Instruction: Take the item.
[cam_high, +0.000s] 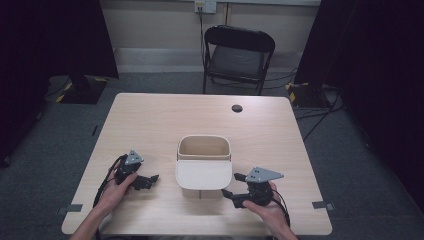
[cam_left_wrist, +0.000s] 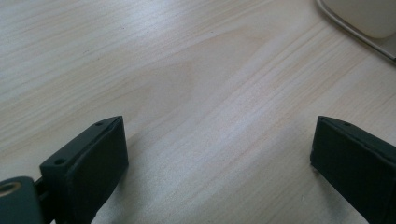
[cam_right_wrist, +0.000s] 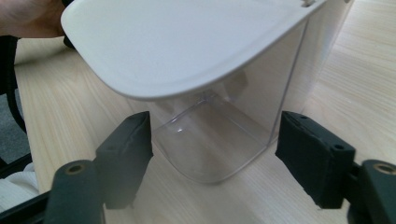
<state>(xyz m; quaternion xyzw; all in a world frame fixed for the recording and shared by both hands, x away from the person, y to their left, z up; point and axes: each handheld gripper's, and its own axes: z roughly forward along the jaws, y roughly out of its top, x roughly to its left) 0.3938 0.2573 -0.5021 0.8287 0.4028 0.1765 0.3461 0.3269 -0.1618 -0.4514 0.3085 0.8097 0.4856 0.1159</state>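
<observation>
Left tongs (cam_high: 150, 180) released, right tongs (cam_high: 234, 186) released, flanking lidded container (cam_high: 204, 167) on table (cam_high: 165, 120).

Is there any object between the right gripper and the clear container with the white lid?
Nothing visible. The right gripper is open and faces the container directly, with bare table between them. The white lid overhangs above the jaws but does not block them.

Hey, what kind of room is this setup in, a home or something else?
Probably a lab or recording studio, not a home: dark curtains hang at both sides, cables trail over grey carpet, and a lone folding chair faces a plain wooden table holding one clear container.
</observation>
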